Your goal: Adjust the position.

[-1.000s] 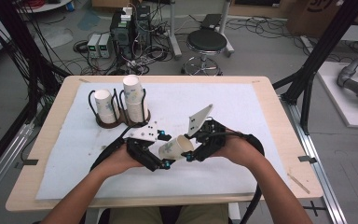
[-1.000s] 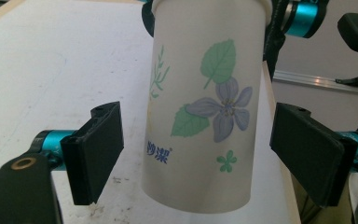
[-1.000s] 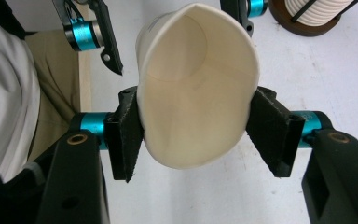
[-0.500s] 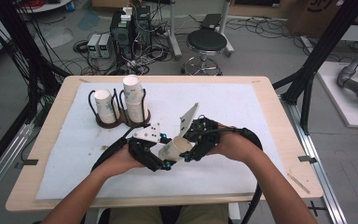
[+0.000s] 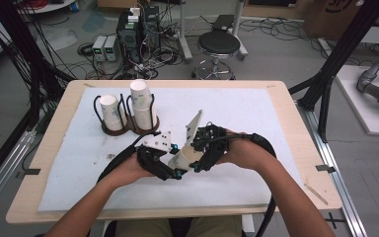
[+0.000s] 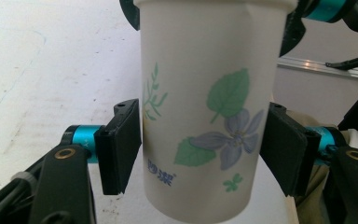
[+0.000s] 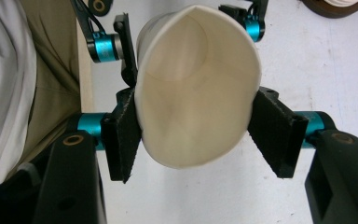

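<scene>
Both grippers meet on one paper cup (image 5: 186,159), held just above the near middle of the desk (image 5: 286,113). Left gripper (image 6: 200,149) has just been closing, and its two black pads now press the cup's flowered wall from either side, low on the body. Right gripper (image 7: 196,128) has its jaws easing apart a little, yet its pads sit against the rim end of the same cup, whose mouth is squeezed into a lopsided oval in the right gripper view. The cup lies tilted between the two hands, base toward the left gripper (image 5: 170,170) and mouth toward the right gripper (image 5: 205,158). Well apart, at the far left of the desk, a dark wire cup holder (image 5: 128,129) on a brown round base keeps two more white cups (image 5: 143,101) upside down; nothing lies between it and the hands. A white, slightly stained felt-like mat (image 5: 256,113) covers the pale wooden top. The held cup is thin paper, smooth and white inside, printed outside with green leaves and a blue-grey flower. Black cables loop from both grippers across the mat.
</scene>
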Demonstrator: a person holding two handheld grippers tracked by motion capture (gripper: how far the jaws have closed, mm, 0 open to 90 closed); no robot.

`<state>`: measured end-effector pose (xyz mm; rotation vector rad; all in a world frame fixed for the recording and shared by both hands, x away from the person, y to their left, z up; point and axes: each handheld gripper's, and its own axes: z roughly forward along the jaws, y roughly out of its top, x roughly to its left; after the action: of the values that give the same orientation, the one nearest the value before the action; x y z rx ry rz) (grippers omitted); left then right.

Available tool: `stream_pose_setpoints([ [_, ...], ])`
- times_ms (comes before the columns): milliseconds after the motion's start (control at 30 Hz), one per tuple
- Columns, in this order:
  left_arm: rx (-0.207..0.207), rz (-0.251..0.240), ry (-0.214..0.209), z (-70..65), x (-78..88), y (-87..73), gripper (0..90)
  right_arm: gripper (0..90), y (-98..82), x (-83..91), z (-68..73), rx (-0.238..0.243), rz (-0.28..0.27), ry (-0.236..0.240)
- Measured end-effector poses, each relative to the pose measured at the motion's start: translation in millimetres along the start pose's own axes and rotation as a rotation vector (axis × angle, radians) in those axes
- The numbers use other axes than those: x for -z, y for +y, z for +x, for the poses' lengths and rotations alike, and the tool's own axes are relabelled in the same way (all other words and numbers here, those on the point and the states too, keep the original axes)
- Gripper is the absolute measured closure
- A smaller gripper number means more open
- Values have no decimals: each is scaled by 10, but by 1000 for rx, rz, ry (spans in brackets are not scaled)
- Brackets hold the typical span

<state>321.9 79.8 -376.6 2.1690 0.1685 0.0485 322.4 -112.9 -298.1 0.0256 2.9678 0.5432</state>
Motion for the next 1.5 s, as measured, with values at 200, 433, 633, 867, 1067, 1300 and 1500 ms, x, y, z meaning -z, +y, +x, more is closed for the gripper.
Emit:
stream_pose_setpoints([
  [200,-5,3,-12,-10,-14,0,372,383,37,-11,7,15,14,2],
  [433,4,-12,-27,-1,-26,-32,373,376,41,-22,4,12,10,12],
  [633,16,-5,-39,1,-51,-55,372,369,44,-47,0,3,5,25],
  [867,55,-63,-27,27,-34,-136,355,263,-6,-51,-46,-62,-92,31],
  [1067,126,-130,10,88,-14,-309,340,221,-174,18,-109,-164,-258,0],
  [1300,160,-203,75,125,65,-439,327,221,-529,27,-111,-263,-437,-34],
  [1500,169,-247,95,138,134,-516,321,219,-839,-62,-67,-362,-559,-66],
])
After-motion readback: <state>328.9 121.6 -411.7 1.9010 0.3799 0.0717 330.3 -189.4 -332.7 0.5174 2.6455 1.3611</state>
